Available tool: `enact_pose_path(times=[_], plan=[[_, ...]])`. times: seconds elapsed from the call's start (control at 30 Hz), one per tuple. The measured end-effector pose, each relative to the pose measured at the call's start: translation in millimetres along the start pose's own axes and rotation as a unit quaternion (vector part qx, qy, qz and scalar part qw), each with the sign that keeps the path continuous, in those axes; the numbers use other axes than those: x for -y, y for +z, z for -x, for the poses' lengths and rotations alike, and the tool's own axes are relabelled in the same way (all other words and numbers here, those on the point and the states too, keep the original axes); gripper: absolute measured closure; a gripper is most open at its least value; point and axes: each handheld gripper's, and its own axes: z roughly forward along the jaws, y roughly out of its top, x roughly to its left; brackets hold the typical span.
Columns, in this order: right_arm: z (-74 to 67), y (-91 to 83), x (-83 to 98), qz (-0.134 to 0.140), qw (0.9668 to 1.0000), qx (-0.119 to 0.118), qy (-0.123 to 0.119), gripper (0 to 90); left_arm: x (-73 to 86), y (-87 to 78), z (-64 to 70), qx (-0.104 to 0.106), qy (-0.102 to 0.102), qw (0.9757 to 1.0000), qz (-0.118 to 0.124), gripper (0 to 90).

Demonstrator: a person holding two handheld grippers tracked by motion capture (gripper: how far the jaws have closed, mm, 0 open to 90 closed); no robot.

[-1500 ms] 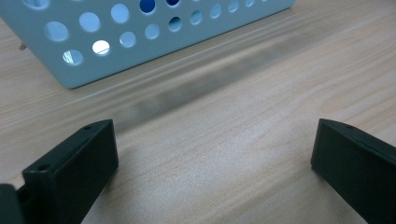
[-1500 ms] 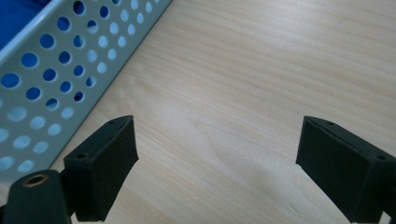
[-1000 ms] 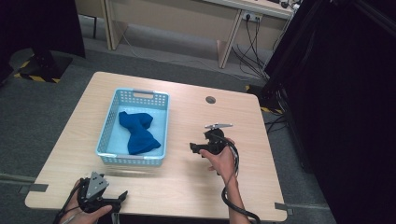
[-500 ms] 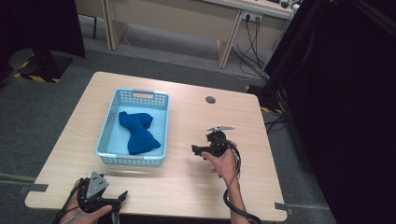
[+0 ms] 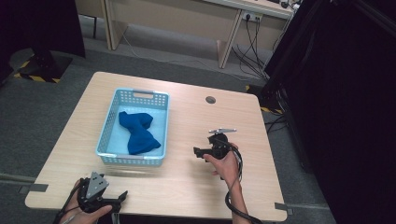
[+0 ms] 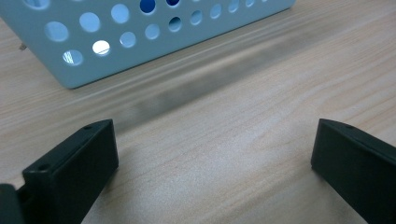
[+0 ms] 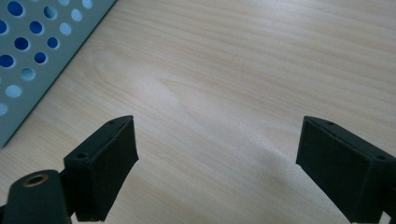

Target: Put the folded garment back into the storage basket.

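A light blue perforated basket [image 5: 159, 133] stands on the wooden table [image 5: 196, 186], and a dark blue crumpled cloth [image 5: 138, 132] lies inside it. My left gripper [image 5: 122, 195] rests low at the table's near left edge, jaws wide apart and empty; in its own view [image 6: 212, 154] the basket's holed wall [image 6: 116, 51] stands just ahead. My right gripper [image 5: 198, 152] is held right of the basket, pointing left toward it. Its jaws [image 7: 217, 149] stand open over bare wood, with the basket wall [image 7: 28, 70] at the upper left.
A round cable hole [image 5: 210, 99] sits near the table's far edge. Beyond the table are desk legs and cables [image 5: 247, 46] on grey carpet. A black curtain [image 5: 345, 102] hangs at the right. Bare table lies between the basket and my right gripper.
My right gripper has drifted slightly to the right and toward me, staying open. The left gripper, basket and cloth have not moved.
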Motion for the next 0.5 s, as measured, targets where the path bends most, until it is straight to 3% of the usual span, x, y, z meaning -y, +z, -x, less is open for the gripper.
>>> enact_pose_path(times=[0.5], plan=[[4.0,3.1,8.8,-0.006,0.9999,-0.003,0.008,12.7,0.0,0.0,0.0,0.000,0.000,1.0000,0.000,0.0]])
